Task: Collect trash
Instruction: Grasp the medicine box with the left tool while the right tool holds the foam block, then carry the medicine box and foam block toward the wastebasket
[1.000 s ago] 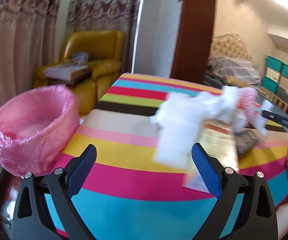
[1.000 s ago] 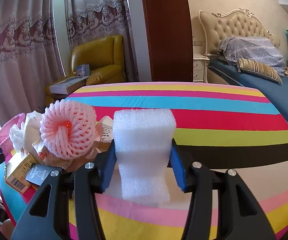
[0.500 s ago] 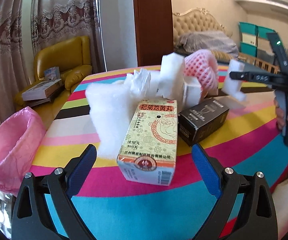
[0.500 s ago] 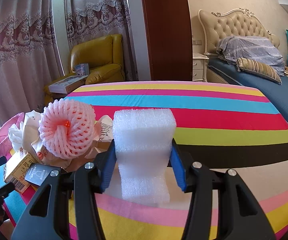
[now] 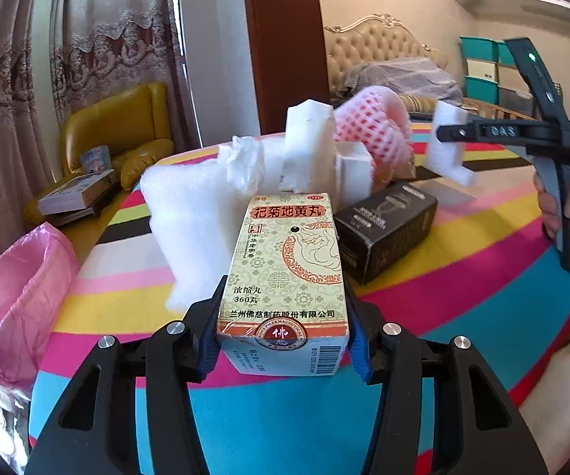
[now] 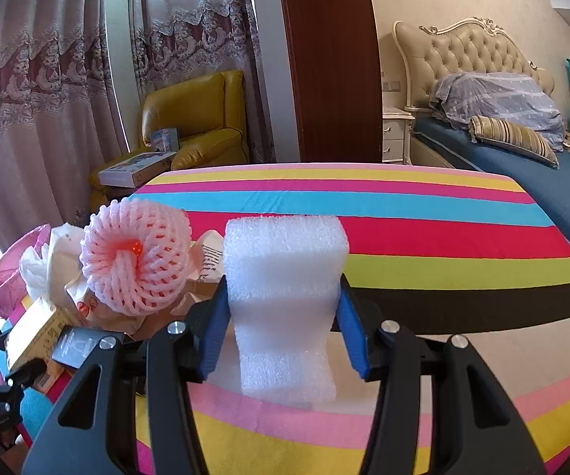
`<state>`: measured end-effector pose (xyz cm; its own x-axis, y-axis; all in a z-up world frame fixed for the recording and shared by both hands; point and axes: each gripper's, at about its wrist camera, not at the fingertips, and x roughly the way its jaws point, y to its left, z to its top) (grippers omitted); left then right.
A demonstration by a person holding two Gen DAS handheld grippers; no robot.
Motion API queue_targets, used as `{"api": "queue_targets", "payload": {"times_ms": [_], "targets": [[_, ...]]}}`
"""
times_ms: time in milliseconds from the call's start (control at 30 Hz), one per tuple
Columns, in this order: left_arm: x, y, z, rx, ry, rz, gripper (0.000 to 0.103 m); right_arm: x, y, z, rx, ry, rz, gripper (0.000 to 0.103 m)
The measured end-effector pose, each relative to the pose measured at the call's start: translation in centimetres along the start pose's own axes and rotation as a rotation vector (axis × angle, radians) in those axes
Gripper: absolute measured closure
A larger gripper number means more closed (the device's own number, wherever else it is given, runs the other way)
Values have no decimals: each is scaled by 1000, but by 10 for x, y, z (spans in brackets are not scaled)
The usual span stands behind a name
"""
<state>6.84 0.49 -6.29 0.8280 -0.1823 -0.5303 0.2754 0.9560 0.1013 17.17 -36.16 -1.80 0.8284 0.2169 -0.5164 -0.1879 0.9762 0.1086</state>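
- The medicine box (image 5: 285, 277), cream with an orange pattern and Chinese print, lies on the striped table (image 5: 463, 316) between the blue pads of the left gripper (image 5: 283, 340); its jaws have just been closing and both pads now press against the box's sides.
- The white foam block (image 6: 285, 304) sits pinched at its waist by the right gripper (image 6: 283, 328), both blue pads squeezing it in, its lower end resting on the tablecloth.
- Just beyond the left gripper's box stands a heap of trash: a sheet of white foam wrap (image 5: 190, 229) to the left of the box, crumpled white pieces behind it, a pink fruit net (image 5: 368, 130) at the back, and a black carton (image 5: 387, 229) just right of the box.
- In the right wrist view, the same fruit net (image 6: 138, 261) lies left of the held block, near it.
- A pink bag-lined bin (image 5: 19, 301) stands far left of the left gripper, off the table's edge.
- A person's hand (image 5: 557, 209) grips the right tool's handle at the far right.
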Motion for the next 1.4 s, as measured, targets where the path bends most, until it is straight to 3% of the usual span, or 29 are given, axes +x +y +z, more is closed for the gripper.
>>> {"api": "queue_targets", "payload": {"times_ms": [367, 400, 467, 533, 600, 633, 667, 933, 1400], "targets": [[-15, 0, -12, 5, -7, -12, 52, -3, 8, -2, -37, -11, -7, 53], [-12, 2, -10, -6, 10, -22, 50, -4, 8, -2, -37, -11, -8, 53], [-8, 2, -8, -10, 22, -21, 29, -4, 8, -2, -34, -11, -6, 53], [-4, 3, -5, -8, 23, -11, 28, -4, 8, -3, -29, -9, -5, 53], [1, 1, -5, -4, 36, -8, 30, -4, 8, -3, -28, -8, -4, 53], [2, 0, -5, -4, 41, -8, 39, -4, 8, -3, -29, -9, -4, 53], [5, 1, -6, -6, 53, -13, 56, -4, 8, -3, -29, -10, -4, 53], [-12, 8, -7, -42, 1, -10, 57, -17, 21, -10, -112, -15, 8, 53], [-41, 7, -11, -32, -88, 22, 57, -69, 69, -48, -242, 9, 181, 53]]}}
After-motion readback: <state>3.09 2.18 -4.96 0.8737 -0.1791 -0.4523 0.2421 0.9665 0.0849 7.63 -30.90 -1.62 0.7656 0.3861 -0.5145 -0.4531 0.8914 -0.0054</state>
